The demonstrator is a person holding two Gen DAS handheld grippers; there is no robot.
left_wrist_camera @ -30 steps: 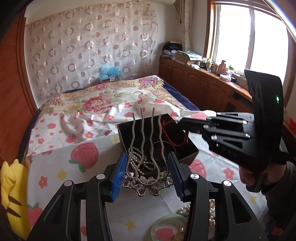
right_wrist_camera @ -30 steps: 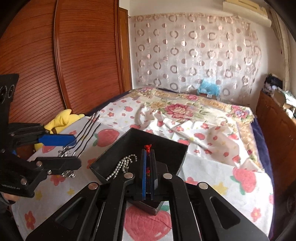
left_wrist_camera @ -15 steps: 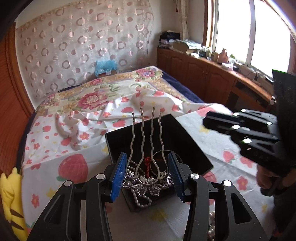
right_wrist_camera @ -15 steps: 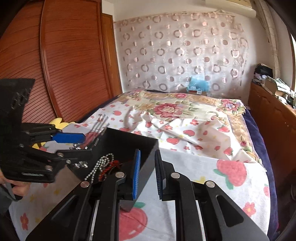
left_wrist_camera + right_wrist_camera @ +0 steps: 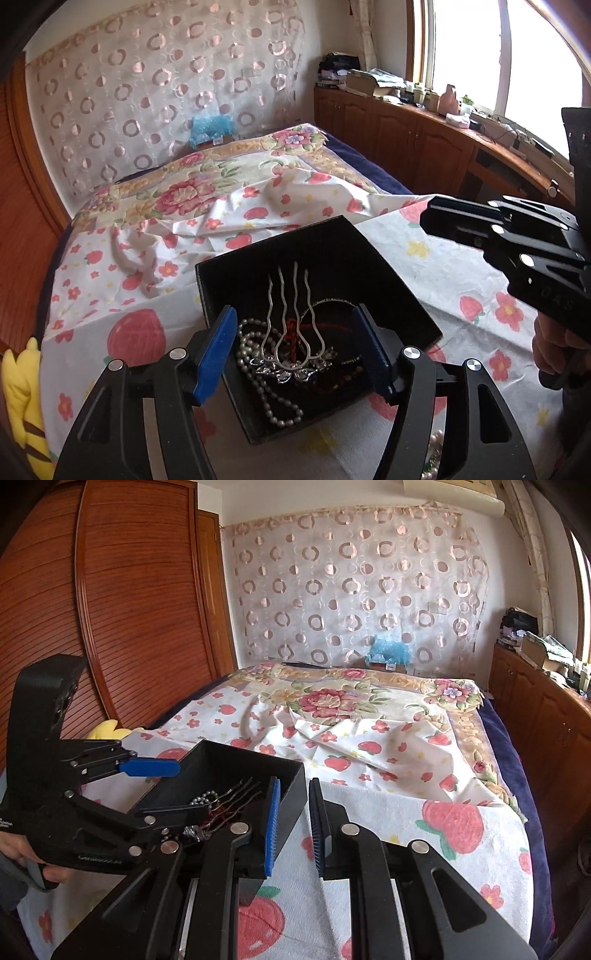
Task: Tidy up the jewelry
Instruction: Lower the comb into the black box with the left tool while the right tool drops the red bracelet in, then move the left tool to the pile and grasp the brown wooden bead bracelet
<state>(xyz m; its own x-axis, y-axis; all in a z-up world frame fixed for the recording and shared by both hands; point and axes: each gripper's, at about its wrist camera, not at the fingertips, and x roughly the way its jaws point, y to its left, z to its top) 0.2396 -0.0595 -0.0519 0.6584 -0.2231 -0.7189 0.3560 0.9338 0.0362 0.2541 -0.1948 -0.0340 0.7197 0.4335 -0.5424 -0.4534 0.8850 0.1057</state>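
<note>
A black open box (image 5: pixel 369 258) stands on the strawberry-print bedspread. In it lie a silver hair comb (image 5: pixel 291 332) with wavy prongs, a pearl necklace (image 5: pixel 258 376) and a red cord (image 5: pixel 332 326). My left gripper (image 5: pixel 295 350) is open just above the box's near edge, with the comb lying free between its blue pads. My right gripper (image 5: pixel 293 827) is open at the box's right wall (image 5: pixel 293 786), empty. It also shows in the left wrist view (image 5: pixel 517 243), right of the box. The left gripper shows in the right wrist view (image 5: pixel 147 768) over the box.
More pearls (image 5: pixel 436 443) lie on the bedspread near the box's front right. A yellow plush toy (image 5: pixel 22 398) sits at the bed's left edge. A wooden wardrobe (image 5: pixel 110 609) is on the left and low cabinets (image 5: pixel 424 147) stand under the window on the right.
My left gripper opened and let the comb drop into the box. My right gripper opened and let go of the red cord, then moved off to the box's right side.
</note>
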